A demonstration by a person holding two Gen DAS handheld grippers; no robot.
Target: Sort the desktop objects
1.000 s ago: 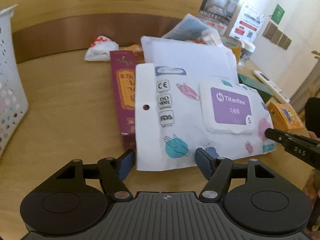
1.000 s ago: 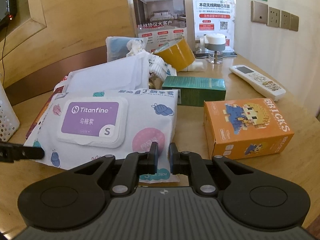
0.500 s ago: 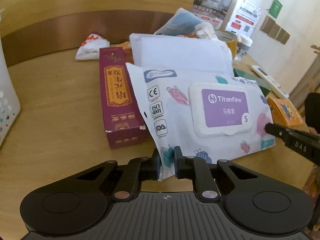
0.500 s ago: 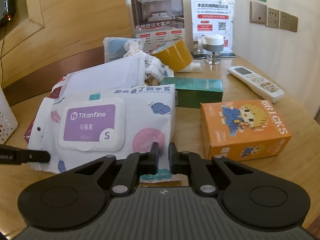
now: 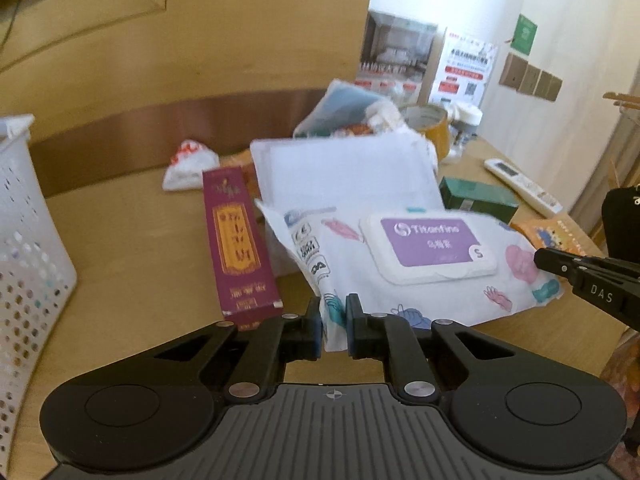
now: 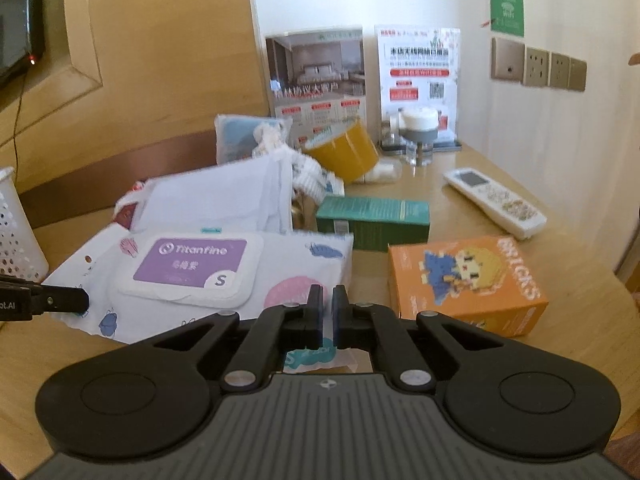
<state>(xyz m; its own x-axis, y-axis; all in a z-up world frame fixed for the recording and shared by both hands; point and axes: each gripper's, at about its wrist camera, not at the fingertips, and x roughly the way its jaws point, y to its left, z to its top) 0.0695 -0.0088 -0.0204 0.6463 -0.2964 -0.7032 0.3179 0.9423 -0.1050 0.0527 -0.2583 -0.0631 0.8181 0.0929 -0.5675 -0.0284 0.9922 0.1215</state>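
A white glove pack point(image 5: 400, 272) with a purple Titanfine lid hangs a little above the wooden desk point(image 5: 132, 264), held at both ends. My left gripper point(image 5: 334, 328) is shut on its near left edge. My right gripper point(image 6: 328, 312) is shut on the pack's point(image 6: 224, 276) right edge, by the pink spot. Each gripper's fingers show at the side of the other's view. A maroon box point(image 5: 238, 240) lies on the desk just left of the pack. An orange bricks box point(image 6: 464, 280) sits to the pack's right.
A white perforated basket point(image 5: 28, 248) stands at the far left. Behind the pack lie a white pouch point(image 6: 216, 200), a green box point(image 6: 372, 220), a yellow tape roll point(image 6: 344, 152), a remote point(image 6: 496, 200) and upright leaflets point(image 6: 416, 76) by the wall.
My left gripper went from open around the pack's edge to shut on it. Both grippers have risen and lifted the pack off the desk, uncovering more of the maroon box.
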